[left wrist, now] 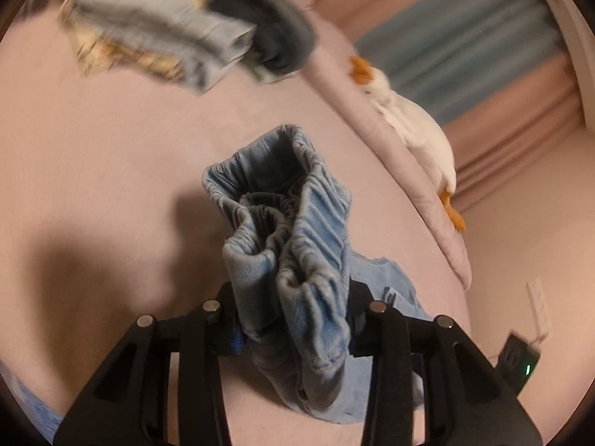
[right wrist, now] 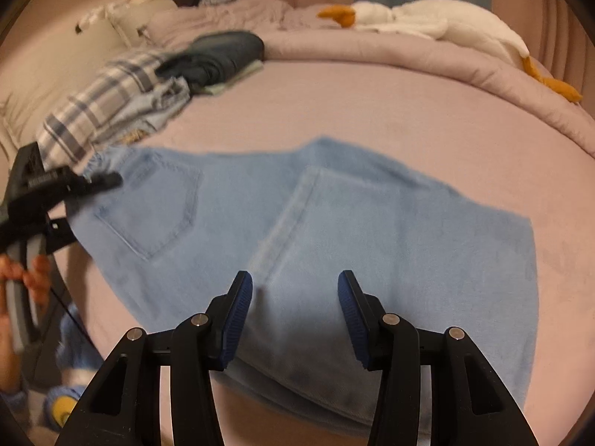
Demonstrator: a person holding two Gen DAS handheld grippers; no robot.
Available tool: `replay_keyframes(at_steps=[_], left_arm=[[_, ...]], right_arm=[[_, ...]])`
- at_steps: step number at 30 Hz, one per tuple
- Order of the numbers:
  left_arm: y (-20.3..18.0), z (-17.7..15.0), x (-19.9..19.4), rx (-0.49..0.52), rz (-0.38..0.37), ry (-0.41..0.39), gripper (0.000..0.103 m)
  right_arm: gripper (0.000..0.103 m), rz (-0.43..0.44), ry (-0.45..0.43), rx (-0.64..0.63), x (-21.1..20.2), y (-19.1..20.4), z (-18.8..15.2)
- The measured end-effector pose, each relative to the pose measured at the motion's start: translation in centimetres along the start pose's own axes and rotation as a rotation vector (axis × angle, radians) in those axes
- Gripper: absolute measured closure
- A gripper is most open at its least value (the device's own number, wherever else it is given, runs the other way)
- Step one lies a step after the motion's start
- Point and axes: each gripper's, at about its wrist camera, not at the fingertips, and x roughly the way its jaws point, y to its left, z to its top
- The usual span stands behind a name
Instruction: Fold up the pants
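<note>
One pair of light-blue pants (right wrist: 297,230) lies spread across the pink bed (right wrist: 372,104), folded over itself, one back pocket (right wrist: 156,208) facing up. Two grippers are in play: on the left edge, the left gripper (right wrist: 93,182), with a hand (right wrist: 22,278) on its handle, is clamped on the bunched elastic waistband (left wrist: 293,245), which rises gathered between its black fingers in the left wrist view. Lower centre, the right gripper (right wrist: 295,297) hovers over the folded leg, jaws apart, blue pads (right wrist: 238,319) bare. One pile of clothes (right wrist: 156,85) sits far left, plaid and dark denim among them. One white plush goose (right wrist: 427,18) with an orange beak lies along the rolled quilt (right wrist: 409,59) at the far right, pink and blue curtains (left wrist: 465,55) behind.
</note>
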Motion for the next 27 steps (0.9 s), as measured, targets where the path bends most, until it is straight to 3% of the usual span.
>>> replay_keyframes(at_steps=[7, 15, 18, 27], left_arm=[[-3.1, -0.4, -0.8, 0.171, 0.014, -0.024, 0.065], [-3.3, -0.5, -0.8, 0.211, 0.015, -0.017, 0.065], [-3.5, -0.5, -0.7, 0.223, 0.018, -0.016, 0.065], [-3.2, -0.5, -0.6, 0.214, 0.017, -0.011, 0.065]], right_arm=[[0.054, 0.007, 0.059, -0.015, 3.5, 2.2, 2.6], [0.055, -0.003, 0.138, 0.021, 7.4, 2.5, 4.6], [0.055, -0.03, 0.176, -0.022, 8.6, 3.2, 4.7], [0.055, -0.059, 0.179, -0.051, 7.3, 4.1, 4.7]])
